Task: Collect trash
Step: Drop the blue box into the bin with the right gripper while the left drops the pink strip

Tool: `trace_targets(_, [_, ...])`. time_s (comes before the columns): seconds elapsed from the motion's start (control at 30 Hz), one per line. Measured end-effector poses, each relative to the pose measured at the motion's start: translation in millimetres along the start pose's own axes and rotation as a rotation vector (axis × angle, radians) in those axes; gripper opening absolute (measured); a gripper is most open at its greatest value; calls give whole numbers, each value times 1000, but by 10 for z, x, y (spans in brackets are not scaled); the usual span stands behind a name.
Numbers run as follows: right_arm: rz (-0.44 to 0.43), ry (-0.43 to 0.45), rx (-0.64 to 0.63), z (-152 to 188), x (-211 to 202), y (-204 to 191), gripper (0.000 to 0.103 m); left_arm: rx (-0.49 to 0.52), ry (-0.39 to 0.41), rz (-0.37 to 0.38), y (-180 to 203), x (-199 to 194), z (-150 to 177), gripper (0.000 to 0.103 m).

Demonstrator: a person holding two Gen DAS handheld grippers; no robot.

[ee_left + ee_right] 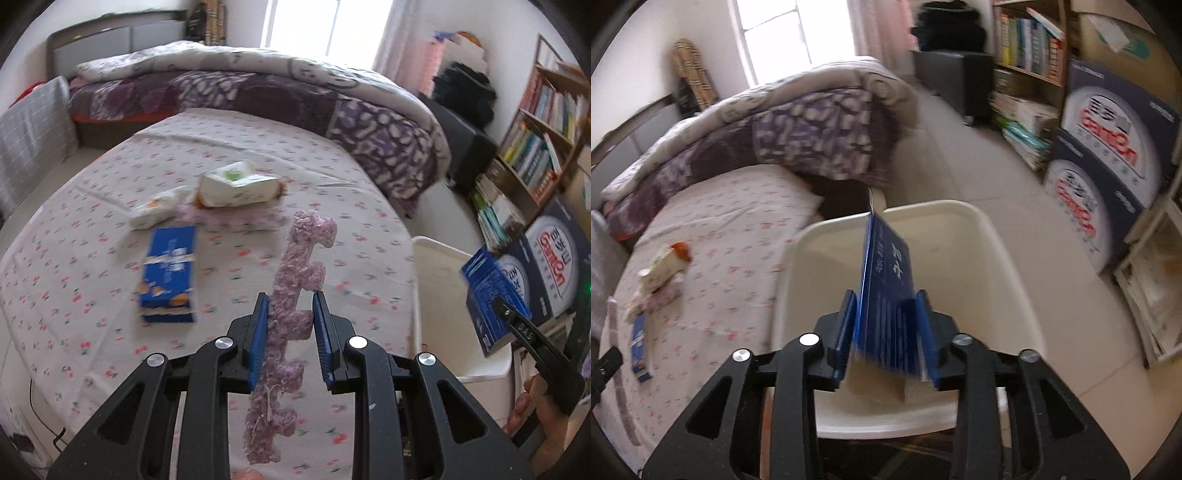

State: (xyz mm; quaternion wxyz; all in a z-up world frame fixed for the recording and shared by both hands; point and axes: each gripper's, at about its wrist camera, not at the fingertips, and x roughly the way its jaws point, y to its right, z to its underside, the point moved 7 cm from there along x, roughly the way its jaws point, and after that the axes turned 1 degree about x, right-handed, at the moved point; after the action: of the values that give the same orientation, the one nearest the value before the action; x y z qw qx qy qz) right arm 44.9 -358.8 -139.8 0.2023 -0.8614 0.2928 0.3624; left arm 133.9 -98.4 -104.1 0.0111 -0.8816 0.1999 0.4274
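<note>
While the right tool (886, 295) pinches a blue box (888, 266) above the white bin (1004, 258), the left tool (290, 299) pinches a purple strip (295, 280) over the bed (92, 258).

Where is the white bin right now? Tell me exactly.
The white bin stands on the tiled floor beside the bed, directly under the right gripper and its blue box; in the left wrist view it sits at the bed's right edge.

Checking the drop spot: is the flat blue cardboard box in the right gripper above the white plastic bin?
Yes, the flat blue cardboard box hangs over the white plastic bin.
</note>
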Motion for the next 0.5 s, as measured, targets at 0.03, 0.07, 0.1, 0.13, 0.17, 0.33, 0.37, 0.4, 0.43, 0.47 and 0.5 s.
trace_targets(0.03, [13, -1, 15, -11, 6, 69, 34, 16, -1, 8, 91, 15, -19, 25])
trace_targets(0.07, [25, -2, 32, -22, 15, 144, 40, 31, 0, 16, 179, 26, -39, 25])
trace_targets(0.1, [37, -1, 45, -32, 14, 209, 47, 50, -1, 25, 285, 40, -60, 25])
trace_targets(0.13, [50, 5, 58, -47, 5, 274, 49, 61, -2, 31, 350, 50, -76, 25])
trace_targets(0.17, [63, 13, 70, -64, -3, 337, 53, 75, -4, 38, 435, 65, -90, 25])
trace_targets(0.33, [106, 47, 119, -132, -60, 621, 70, 129, -23, 76, 810, 145, -127, 25])
trace_targets(0.37, [115, 54, 128, -143, -72, 682, 70, 141, -28, 84, 889, 162, -131, 25])
trace_targets(0.4, [121, 57, 137, -150, -76, 741, 71, 150, -32, 89, 943, 171, -129, 25])
trace_targets(0.43, [125, 58, 144, -158, -80, 791, 72, 161, -39, 98, 1036, 193, -130, 25])
trace_targets(0.47, [131, 59, 155, -160, -78, 843, 74, 166, -44, 104, 1089, 203, -125, 25])
trace_targets(0.5, [134, 61, 167, -157, -80, 897, 76, 171, -50, 111, 1149, 216, -117, 25])
